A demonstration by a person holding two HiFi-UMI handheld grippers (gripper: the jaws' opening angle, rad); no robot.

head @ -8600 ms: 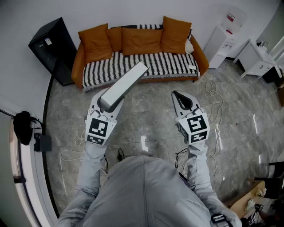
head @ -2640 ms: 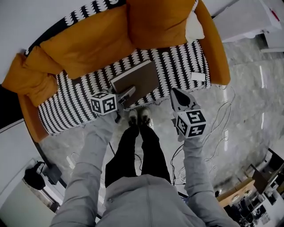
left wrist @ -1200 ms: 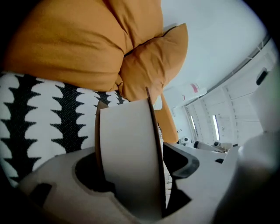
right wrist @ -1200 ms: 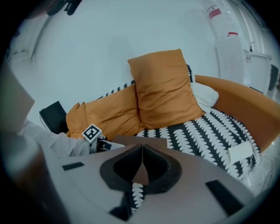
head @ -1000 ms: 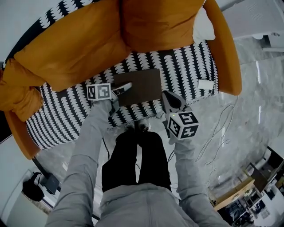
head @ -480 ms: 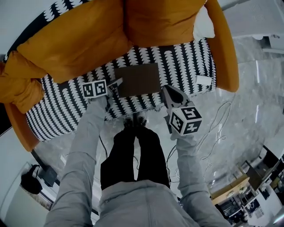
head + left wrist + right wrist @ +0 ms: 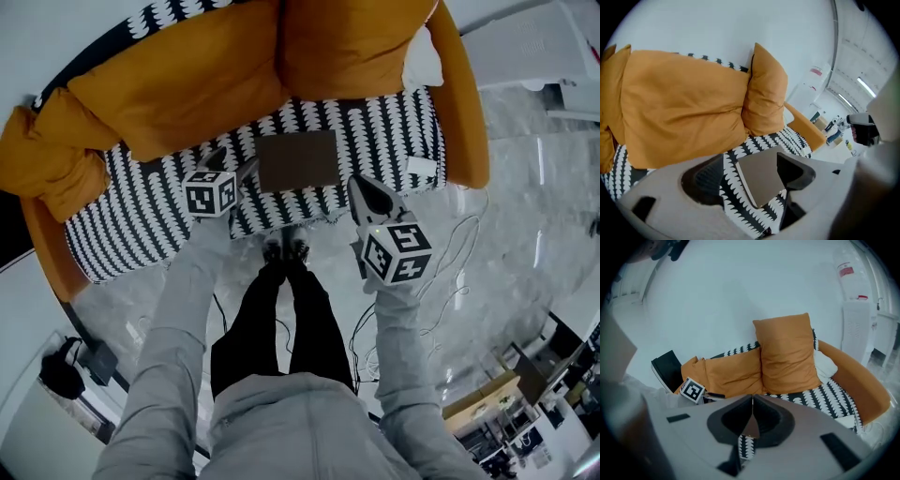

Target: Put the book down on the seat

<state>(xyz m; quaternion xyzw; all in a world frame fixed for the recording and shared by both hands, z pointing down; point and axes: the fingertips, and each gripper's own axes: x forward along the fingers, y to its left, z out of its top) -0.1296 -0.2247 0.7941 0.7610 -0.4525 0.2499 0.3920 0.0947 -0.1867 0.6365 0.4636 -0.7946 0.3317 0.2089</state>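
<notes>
Book (image 7: 298,161) lies flat on the striped seat (image 7: 150,202), so I judge the task done. Left gripper (image 7: 234,161), at its 9 o'clock, just opened wide, empty; right gripper (image 7: 366,190) closed, empty.

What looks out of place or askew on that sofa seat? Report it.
Nothing stands out. The book lies flat on the patterned seat, roughly square to its front edge. A small white item near the seat's right end is too small to identify.
</notes>
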